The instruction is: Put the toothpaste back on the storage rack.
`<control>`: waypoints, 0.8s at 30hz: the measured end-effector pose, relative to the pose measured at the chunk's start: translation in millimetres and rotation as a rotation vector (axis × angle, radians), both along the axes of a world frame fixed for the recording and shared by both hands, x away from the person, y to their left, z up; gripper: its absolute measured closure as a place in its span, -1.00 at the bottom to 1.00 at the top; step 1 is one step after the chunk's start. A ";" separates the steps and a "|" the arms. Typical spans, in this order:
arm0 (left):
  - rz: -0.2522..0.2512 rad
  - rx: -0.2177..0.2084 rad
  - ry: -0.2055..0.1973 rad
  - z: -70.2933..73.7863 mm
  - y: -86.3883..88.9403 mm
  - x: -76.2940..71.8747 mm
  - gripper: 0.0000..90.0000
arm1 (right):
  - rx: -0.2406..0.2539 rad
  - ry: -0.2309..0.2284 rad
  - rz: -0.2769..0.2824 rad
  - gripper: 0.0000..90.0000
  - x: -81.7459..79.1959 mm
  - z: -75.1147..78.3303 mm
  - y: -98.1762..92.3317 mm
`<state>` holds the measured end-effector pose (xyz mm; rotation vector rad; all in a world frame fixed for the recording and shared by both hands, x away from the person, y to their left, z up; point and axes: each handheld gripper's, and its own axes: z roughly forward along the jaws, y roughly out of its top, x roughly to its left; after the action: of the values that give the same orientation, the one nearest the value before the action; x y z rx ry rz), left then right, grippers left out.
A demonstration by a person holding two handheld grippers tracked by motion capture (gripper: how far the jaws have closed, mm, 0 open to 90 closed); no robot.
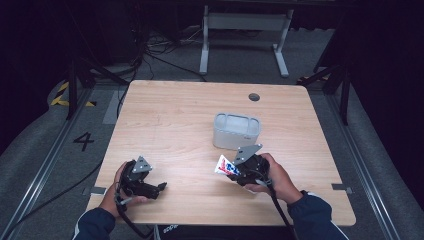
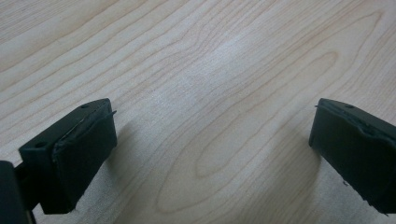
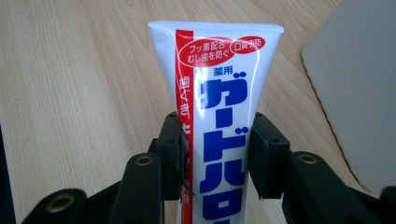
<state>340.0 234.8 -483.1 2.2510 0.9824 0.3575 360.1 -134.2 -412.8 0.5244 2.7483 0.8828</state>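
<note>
Wooden table (image 1: 190, 115) seen from above, the person's forearms entering at its near edge; right gripper (image 1: 231, 170) at near centre-right, its jaws pinching a white toothpaste tube (image 1: 223, 165) printed in red and blue; in the right gripper view the jaws press on both sides of the tube (image 3: 219, 107), whose flat crimped end points away from the camera, while its lower part, cap included, is cut off by the frame and covered by the jaws; from above only a short white end of the tube shows, the rest hidden behind the gripper body and the hand (image 1: 280, 177). White box-shaped container (image 1: 237, 131) just beyond the tube, slightly right, apart from it; its interior is hard to make out; one pale corner of it (image 3: 359, 93) is cut off at the right edge of the right gripper view. Left gripper (image 1: 159, 189) at near left, low over the table; its jaws stand spread wide over bare wood (image 2: 205, 93), their bases cut off by the frame.
</note>
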 end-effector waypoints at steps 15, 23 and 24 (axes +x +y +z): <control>-0.002 0.002 0.000 0.2 0.2 0.1 -0.97 | 0.048 -0.025 0.005 0.42 -1.9 4.6 -5.9; -0.001 0.002 -0.001 0.1 0.1 0.1 -0.97 | 0.064 -0.037 0.002 0.43 -1.1 7.1 -8.1; -0.001 0.003 -0.002 0.1 0.2 0.1 -0.97 | 0.066 -0.039 0.001 0.43 -1.1 7.5 -8.4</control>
<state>340.1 235.0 -483.0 2.2536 0.9801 0.3603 359.0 -142.6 -405.2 0.5124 2.6930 0.9763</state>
